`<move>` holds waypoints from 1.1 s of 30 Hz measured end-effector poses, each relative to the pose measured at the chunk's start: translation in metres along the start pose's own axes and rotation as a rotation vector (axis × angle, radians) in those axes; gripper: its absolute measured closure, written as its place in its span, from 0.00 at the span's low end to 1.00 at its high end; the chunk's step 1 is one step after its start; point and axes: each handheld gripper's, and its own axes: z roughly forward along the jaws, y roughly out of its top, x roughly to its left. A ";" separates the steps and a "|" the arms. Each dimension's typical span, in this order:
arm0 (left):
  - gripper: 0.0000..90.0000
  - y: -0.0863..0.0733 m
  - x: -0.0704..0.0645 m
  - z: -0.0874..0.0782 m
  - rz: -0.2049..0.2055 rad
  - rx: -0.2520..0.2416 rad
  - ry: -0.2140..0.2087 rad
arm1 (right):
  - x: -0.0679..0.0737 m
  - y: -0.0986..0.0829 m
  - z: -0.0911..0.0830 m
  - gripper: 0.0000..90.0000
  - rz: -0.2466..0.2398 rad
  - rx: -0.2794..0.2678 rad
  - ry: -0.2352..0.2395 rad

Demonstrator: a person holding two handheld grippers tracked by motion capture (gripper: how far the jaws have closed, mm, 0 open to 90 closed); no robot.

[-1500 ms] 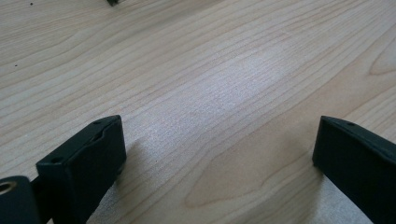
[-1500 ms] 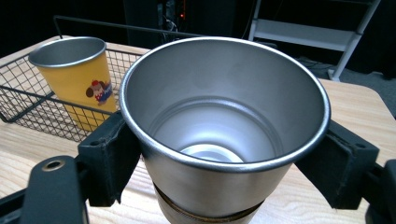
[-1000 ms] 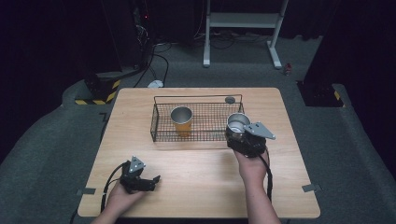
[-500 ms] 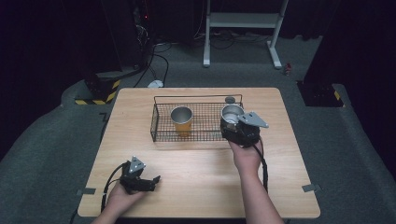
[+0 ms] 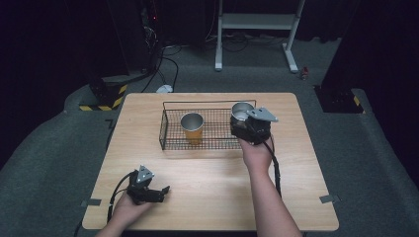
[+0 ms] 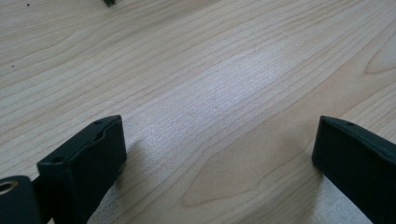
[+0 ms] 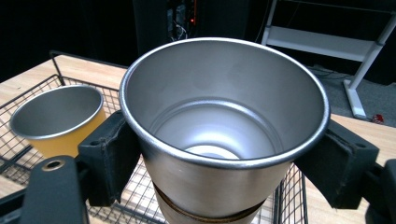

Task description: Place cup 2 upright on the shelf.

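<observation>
Steel cup [image 7: 223, 130], bare metal, upright, mouth open upward; clamped between the two black jaws of the right gripper [image 7: 224, 154], one jaw on each side of its wall. In the high view the steel cup [image 5: 241, 111] sits at the right end of the wire basket [image 5: 170, 129], at or just above the right rim; whether it touches the basket floor cannot be told.

Room to move: basket stands on the far half of the wooden table [image 5: 207, 182], its near rim running left to right. Orange cup [image 5: 192, 127] stands upright inside the basket, near its middle, apart from the steel cup with mesh floor showing between them. Table's near half is bare wood. Right of the basket, a strip of tabletop runs to the table edge.

Pose: right forearm reaches forward from the near edge, hand wrapped round the right gripper [image 5: 250, 129], grey plate on top, cable trailing back along the arm. Left gripper [image 5: 144, 187] is held low near the table's near left corner, pointing right. In the left gripper view its jaws stand wide apart, holding nothing, wood grain [image 6: 210, 93] between them.

Count: two cups, one basket, two grippers.
</observation>
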 end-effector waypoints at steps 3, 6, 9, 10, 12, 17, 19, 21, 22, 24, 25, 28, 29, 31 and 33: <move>0.04 0.000 0.000 0.000 0.004 0.000 -0.001 | -0.001 0.003 0.005 0.21 0.002 -0.004 -0.003; 0.04 0.000 0.000 0.000 0.002 -0.002 -0.001 | -0.002 0.005 0.011 0.21 0.002 0.018 0.005; 0.04 0.000 0.000 0.000 0.001 -0.001 -0.004 | -0.001 0.006 0.016 0.21 -0.005 0.024 -0.001; 0.04 0.000 0.000 0.000 0.001 -0.001 -0.004 | -0.001 0.006 0.018 0.21 -0.005 0.027 0.000; 0.04 0.000 0.000 0.000 0.001 -0.001 -0.004 | 0.000 0.006 0.021 0.21 -0.001 0.042 -0.002; 0.04 0.000 0.000 0.000 0.001 -0.002 -0.004 | 0.002 0.006 0.030 0.21 0.003 0.041 -0.005; 0.04 0.000 0.000 0.000 0.002 -0.001 -0.004 | 0.002 0.004 0.033 0.21 0.013 0.056 -0.009; 0.04 0.000 0.000 0.000 0.001 -0.002 -0.004 | 0.002 0.003 0.037 0.21 0.017 0.065 -0.008; 0.04 0.000 0.000 0.000 0.001 -0.002 -0.004 | 0.002 0.002 0.038 0.21 0.020 0.071 -0.009; 0.04 0.000 0.000 0.000 0.003 -0.003 -0.004 | 0.001 0.002 0.040 0.21 0.021 0.079 -0.011; 0.04 0.000 0.000 0.000 0.003 -0.003 -0.004 | 0.001 0.002 0.042 0.21 0.021 0.081 -0.013; 0.04 0.000 0.000 0.001 0.005 -0.004 -0.007 | 0.002 0.001 0.046 0.21 0.029 0.094 -0.012; 0.04 0.000 0.000 0.001 0.009 -0.004 -0.006 | 0.002 0.000 0.047 0.21 0.022 0.098 -0.015; 0.04 0.001 0.001 0.001 0.011 -0.003 -0.005 | 0.003 -0.001 0.049 0.21 0.021 0.109 -0.016; 0.04 0.001 0.000 0.001 0.008 -0.004 -0.008 | 0.003 -0.002 0.051 0.21 0.013 0.117 -0.020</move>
